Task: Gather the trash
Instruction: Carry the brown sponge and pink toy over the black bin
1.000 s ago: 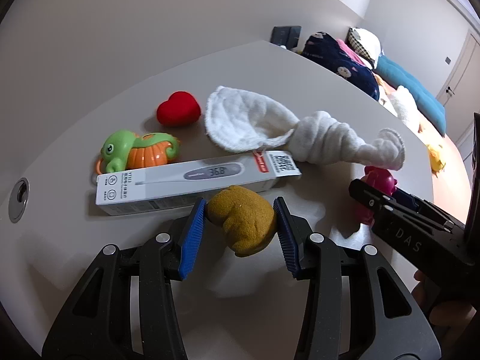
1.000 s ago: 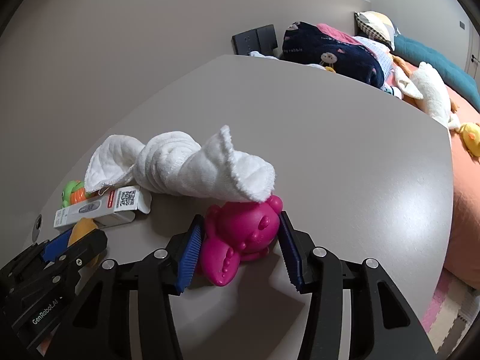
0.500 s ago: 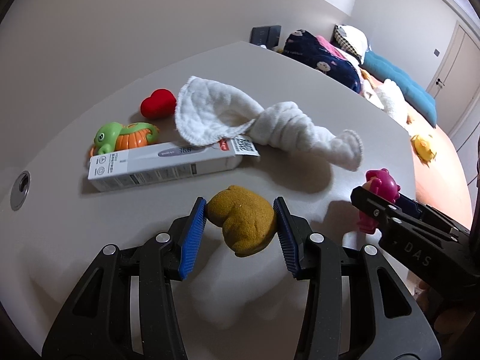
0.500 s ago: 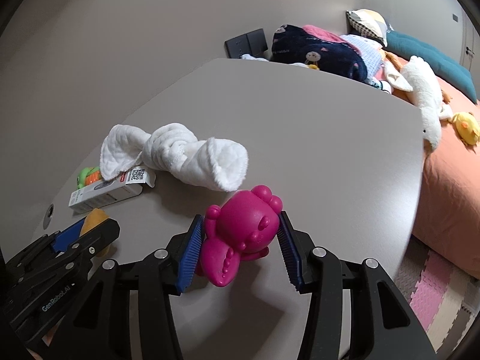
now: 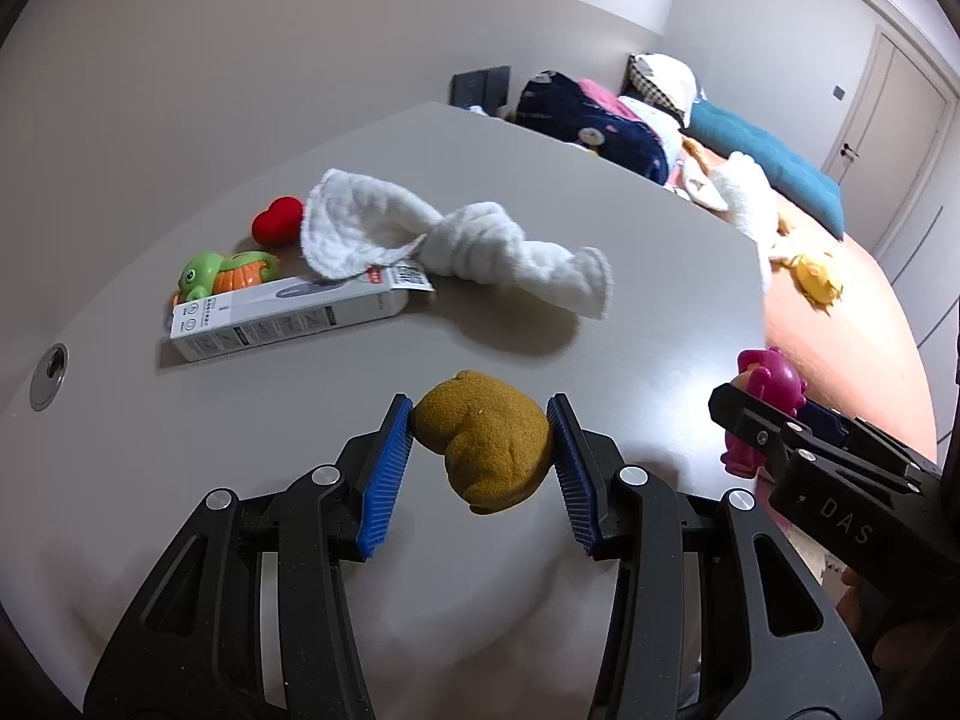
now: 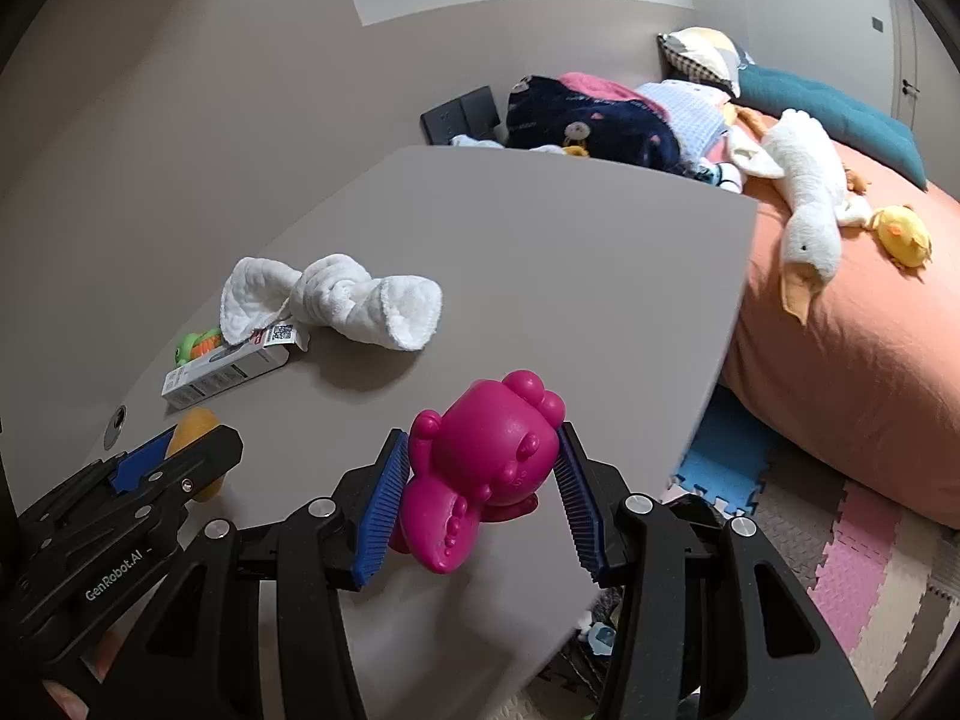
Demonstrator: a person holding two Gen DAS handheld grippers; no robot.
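My left gripper [image 5: 483, 441] is shut on a mustard-yellow foam lump [image 5: 486, 447], held above the grey table [image 5: 630, 252]. My right gripper [image 6: 483, 471] is shut on a magenta plastic toy figure [image 6: 486, 462], also lifted off the table near its right edge. In the left wrist view the magenta toy [image 5: 765, 384] and the right gripper [image 5: 774, 426] show at far right. The yellow lump [image 6: 195, 429] peeks behind the left gripper [image 6: 168, 450] in the right wrist view.
On the table lie a twisted white cloth [image 5: 474, 240], a white thermometer box [image 5: 288, 315], a green-and-orange toy [image 5: 225, 273] and a red heart [image 5: 277, 221]. Beyond the right table edge is a bed [image 6: 852, 330] with plush toys; foam mats [image 6: 840, 564] cover the floor.
Both grippers have pulled back and risen from the table items, each keeping its toy. The cloth, box and small toys now sit farther away and look smaller.
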